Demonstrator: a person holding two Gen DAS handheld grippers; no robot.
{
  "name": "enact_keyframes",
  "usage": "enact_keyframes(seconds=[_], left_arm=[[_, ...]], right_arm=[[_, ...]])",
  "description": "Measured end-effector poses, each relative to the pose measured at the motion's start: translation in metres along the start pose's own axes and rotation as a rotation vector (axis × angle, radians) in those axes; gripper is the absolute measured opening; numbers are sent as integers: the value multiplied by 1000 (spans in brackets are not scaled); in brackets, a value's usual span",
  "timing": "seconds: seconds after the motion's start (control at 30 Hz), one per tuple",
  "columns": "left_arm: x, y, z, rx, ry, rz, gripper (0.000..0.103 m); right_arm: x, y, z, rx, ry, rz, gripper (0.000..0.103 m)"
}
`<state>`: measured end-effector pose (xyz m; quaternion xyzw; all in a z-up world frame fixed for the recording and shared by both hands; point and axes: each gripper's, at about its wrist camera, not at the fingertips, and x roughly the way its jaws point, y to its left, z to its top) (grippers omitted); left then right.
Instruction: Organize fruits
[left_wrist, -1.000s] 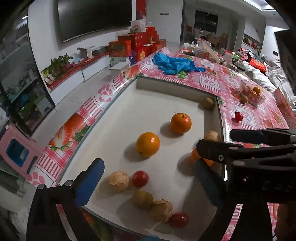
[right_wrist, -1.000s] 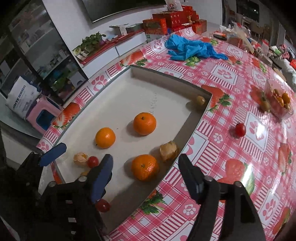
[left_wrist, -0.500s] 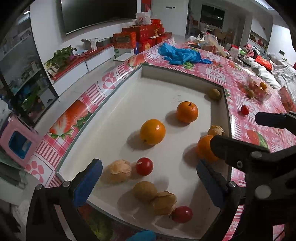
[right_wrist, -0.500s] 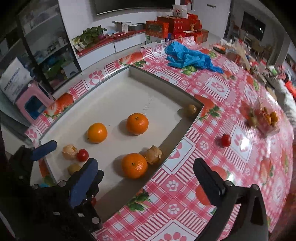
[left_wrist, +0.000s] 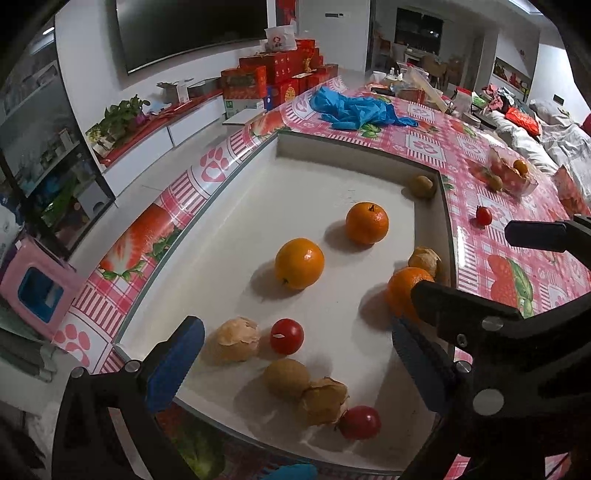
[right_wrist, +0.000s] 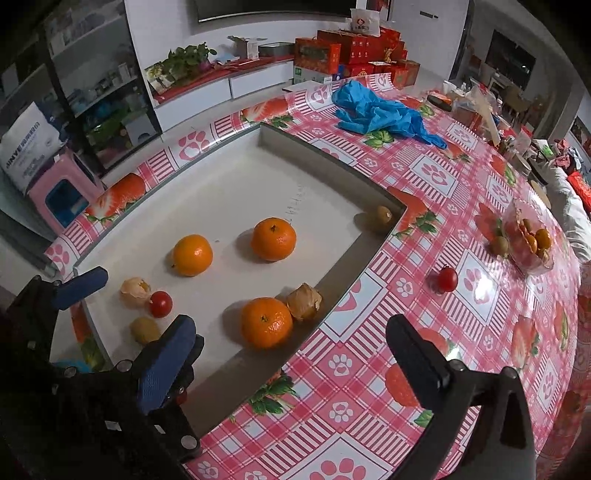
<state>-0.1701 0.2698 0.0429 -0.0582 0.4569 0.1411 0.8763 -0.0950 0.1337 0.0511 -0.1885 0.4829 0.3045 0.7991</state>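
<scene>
Tray (right_wrist: 236, 184): three oranges (right_wrist: 266, 322), husked fruits, tomatoes contained; left gripper (left_wrist: 295, 354) and right gripper (right_wrist: 291, 360) both spread, nothing held

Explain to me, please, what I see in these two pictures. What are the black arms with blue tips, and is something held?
No robot is here: a person holds a two-finger gripper in each hand, and a fisheye camera on each looks forward along the fingers. One picture comes from the left gripper, the other from the right gripper. The black arms with blue pads are those fingers.

Both grippers stand open and hold nothing. They hang over a shallow white tray on a table with a pink checked cloth. In the tray lie three oranges, one of them near the right gripper, plus small tomatoes, husked fruits and brownish round fruits. On the cloth lie one tomato, a clear box of fruit and a blue plastic heap.
</scene>
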Motion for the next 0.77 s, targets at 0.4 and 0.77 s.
enact_keyframes(seconds=[0.4,0.77], left_arm=[[0,-5,0,21,6,16,102],[-5,-9,-2,43,-13,40,102]], right_arm=[[-1,0,-1,0,1,0,103],[-4,-1,-4,9,-9,6,103]])
